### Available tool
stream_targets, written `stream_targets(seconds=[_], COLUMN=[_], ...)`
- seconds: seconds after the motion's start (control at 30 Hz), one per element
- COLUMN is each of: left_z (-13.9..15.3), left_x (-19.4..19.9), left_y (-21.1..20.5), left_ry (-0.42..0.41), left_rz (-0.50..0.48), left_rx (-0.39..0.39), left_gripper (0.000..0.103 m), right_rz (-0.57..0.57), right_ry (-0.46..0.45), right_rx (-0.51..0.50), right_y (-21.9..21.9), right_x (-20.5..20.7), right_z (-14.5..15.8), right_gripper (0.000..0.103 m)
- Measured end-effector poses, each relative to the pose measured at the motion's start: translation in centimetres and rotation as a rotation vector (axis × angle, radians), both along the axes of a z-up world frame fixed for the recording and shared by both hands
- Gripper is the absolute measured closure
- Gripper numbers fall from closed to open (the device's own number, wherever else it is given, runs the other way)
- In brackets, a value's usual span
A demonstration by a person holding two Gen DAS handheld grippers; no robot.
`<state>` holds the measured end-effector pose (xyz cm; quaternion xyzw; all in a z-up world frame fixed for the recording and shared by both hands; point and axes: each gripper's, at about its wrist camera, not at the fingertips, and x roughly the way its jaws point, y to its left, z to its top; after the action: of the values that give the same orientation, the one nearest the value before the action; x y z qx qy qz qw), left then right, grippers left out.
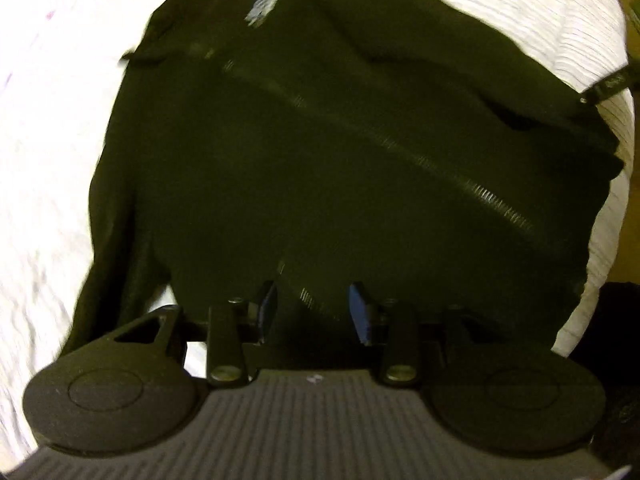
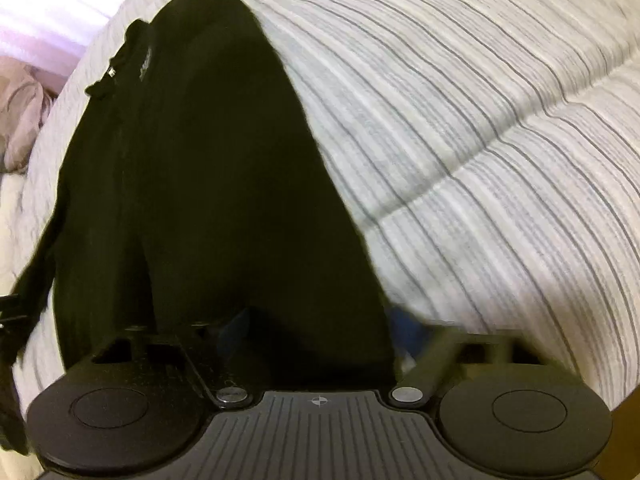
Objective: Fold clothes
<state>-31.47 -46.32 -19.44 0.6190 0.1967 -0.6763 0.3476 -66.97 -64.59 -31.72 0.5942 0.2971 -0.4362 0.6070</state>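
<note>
A black zip-up jacket (image 1: 320, 152) lies spread on a white striped bedspread (image 1: 48, 160), with a small pale logo (image 1: 262, 8) near its far collar and a zipper running diagonally. My left gripper (image 1: 314, 308) is open at the jacket's near hem, its blue pads (image 1: 360, 312) apart with cloth between and under them. In the right wrist view the same jacket (image 2: 208, 200) rises as a dark mass. My right gripper (image 2: 320, 332) is at its near edge. Its fingers are hidden by dark cloth and blur, so I cannot tell how the jaws stand.
The striped bedspread (image 2: 480, 140) fills the right side of the right wrist view. A pinkish pillow or bedding (image 2: 24, 120) lies at the far left. The bed's right edge and a dark strap (image 1: 612, 88) show in the left wrist view.
</note>
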Motion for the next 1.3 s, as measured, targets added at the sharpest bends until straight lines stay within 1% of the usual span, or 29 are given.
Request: stream_targets(seconds=[0.03,0.13,0.17,0.23,0.27,0.33,0.37,0.4,0.43,0.47,0.5,0.63,0.7,0.83,0.9,0.97,1.03,1.1,1.17,1.3], left_z=[0.1,0.4,0.5,0.5,0.4,0.2,0.1,0.0,-0.1,-0.1,-0.2,-0.8,-1.2,-2.1,-2.7,-3.6,-4.7,-6.0,-7.2,-9.6], left_x=[-0.6,-2.2,-2.7,-3.2,-3.4,-3.5,-3.5,-3.5,-3.4,-3.2,-3.0,-0.5,1.1,5.0,6.8,8.6,10.3,11.6,12.7,14.1], left_y=[-0.3,-1.2,-1.5,-1.8,-1.9,-2.1,-2.1,-2.0,-1.8,-1.7,-1.4,0.8,2.4,6.4,8.3,10.2,11.6,12.6,13.6,15.0], left_ry=[0.002,0.007,0.008,0.010,0.011,0.010,0.010,0.008,0.005,0.003,0.000,-0.030,-0.041,-0.021,0.010,0.055,0.119,0.190,0.255,0.423], left_rz=[-0.005,-0.020,-0.023,-0.024,-0.022,-0.011,-0.005,0.003,0.014,0.027,0.041,0.137,0.201,0.357,0.435,0.518,0.600,0.679,0.722,0.778], left_rx=[-0.003,-0.012,-0.015,-0.019,-0.017,-0.014,-0.012,-0.009,-0.008,-0.009,-0.008,-0.013,-0.001,0.022,0.044,0.073,0.101,0.135,0.149,0.188], left_gripper=[0.068,0.068,0.068,0.068,0.068,0.068,0.068,0.068,0.068,0.068,0.067,0.060,0.059,0.053,0.050,0.047,0.044,0.044,0.044,0.045], right_rz=[-0.011,0.071,0.082,0.070,0.049,0.004,-0.003,-0.009,-0.017,-0.023,-0.029,0.017,0.066,0.200,0.289,0.367,0.410,0.423,0.395,0.300], right_ry=[-0.054,0.073,0.134,0.295,0.381,0.553,0.605,0.654,0.709,0.711,0.708,0.536,0.416,0.166,0.095,0.031,-0.003,-0.019,-0.021,-0.051], right_rx=[0.016,-0.054,-0.101,-0.228,-0.286,-0.400,-0.424,-0.445,-0.427,-0.430,-0.437,-0.395,-0.350,-0.204,-0.151,-0.110,-0.077,-0.055,-0.090,-0.150], right_y=[-0.3,-2.0,-2.6,-4.3,-5.4,-7.6,-8.7,-9.8,-11.0,-11.5,-11.9,-11.9,-10.9,-7.4,-5.1,-2.2,0.1,1.6,2.8,2.3], right_x=[-0.7,-2.3,-3.2,-6.0,-7.5,-10.5,-11.4,-12.2,-12.6,-12.3,-12.0,-8.5,-6.6,-1.3,0.6,2.9,3.9,4.2,3.8,2.7], right_z=[0.2,4.2,6.1,10.9,12.7,16.2,16.7,17.1,16.9,16.8,16.6,14.0,12.2,7.8,6.2,5.1,4.0,2.6,2.1,1.7], right_gripper=[0.100,0.100,0.100,0.100,0.100,0.099,0.094,0.061,0.028,0.023,0.024,0.024,0.024,0.024,0.024,0.024,0.024,0.024,0.024,0.024])
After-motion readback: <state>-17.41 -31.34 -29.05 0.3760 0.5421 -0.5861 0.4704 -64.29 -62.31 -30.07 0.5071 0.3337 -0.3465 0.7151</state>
